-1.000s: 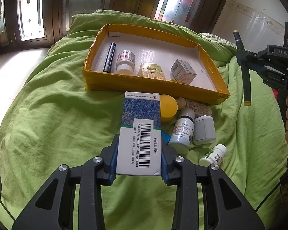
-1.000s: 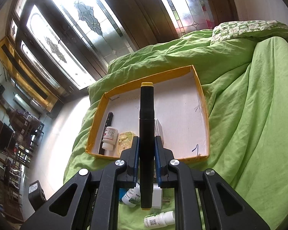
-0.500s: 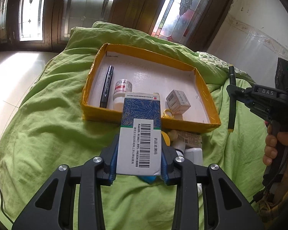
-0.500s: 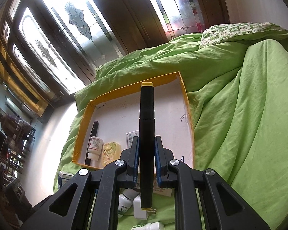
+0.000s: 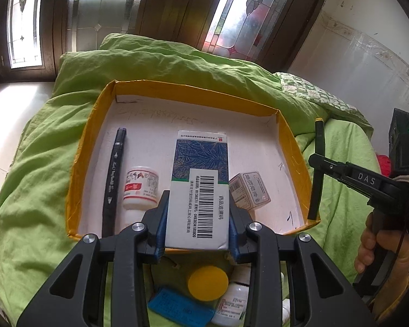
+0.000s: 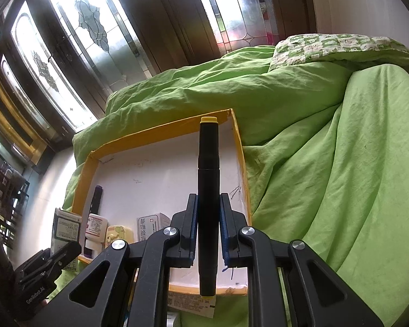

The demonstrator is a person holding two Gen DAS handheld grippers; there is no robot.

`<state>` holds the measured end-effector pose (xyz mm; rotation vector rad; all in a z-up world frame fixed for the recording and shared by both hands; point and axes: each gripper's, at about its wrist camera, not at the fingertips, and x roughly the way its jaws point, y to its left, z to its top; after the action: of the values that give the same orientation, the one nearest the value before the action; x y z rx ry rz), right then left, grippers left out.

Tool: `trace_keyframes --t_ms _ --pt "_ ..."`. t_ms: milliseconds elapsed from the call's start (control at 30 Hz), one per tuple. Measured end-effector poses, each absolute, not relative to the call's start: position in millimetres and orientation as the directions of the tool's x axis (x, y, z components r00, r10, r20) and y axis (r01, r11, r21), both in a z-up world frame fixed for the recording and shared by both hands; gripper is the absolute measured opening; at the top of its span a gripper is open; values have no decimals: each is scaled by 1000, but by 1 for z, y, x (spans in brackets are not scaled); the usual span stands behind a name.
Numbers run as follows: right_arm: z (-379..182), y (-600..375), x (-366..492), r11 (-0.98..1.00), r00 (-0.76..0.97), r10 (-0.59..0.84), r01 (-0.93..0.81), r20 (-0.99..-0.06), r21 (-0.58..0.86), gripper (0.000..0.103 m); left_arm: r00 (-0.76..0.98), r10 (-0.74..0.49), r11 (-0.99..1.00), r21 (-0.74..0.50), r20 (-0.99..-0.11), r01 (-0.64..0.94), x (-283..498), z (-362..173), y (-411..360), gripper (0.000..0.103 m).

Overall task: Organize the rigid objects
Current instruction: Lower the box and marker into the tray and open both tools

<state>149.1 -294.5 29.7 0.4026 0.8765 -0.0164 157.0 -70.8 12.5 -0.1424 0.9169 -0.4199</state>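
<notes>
While clamped between left jaws, medicine box (image 5: 199, 190) overhangs tray (image 5: 81, 147).

A rumpled bright green cotton bedspread (image 6: 327, 163) covers the bed, with a green-and-white patterned pillow (image 6: 330, 46) at its far edge. Behind stand tall leaded stained-glass windows in dark wooden frames (image 5: 103, 2), daylight pouring through. A pale, scuffed wall (image 5: 368, 54) rises at the right, and a glossy light floor (image 5: 5, 109) shines at the left.
</notes>
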Motion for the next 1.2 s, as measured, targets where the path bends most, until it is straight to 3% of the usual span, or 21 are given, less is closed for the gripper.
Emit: trace_keyframes --t_ms 233,500,1067,1100,1200 --pt "15 -287 167 939 605 159 151 -780 308 13 488 -463 882 -330 -740 336 165 4 -106 33" --pt "-15 -275 175 955 532 152 138 -833 262 13 503 -407 908 -275 -763 317 199 1 -108 33" --pt "-23 -268 174 965 509 137 126 -850 231 14 495 -325 938 -210 -806 275 237 -28 -99 33" --pt "-22 -268 174 963 511 140 128 -848 236 16 498 -321 940 -209 -805 269 238 -28 -98 33" --pt "-18 -271 170 958 530 144 138 -836 252 35 493 -324 940 -217 -807 262 239 -27 -96 36"
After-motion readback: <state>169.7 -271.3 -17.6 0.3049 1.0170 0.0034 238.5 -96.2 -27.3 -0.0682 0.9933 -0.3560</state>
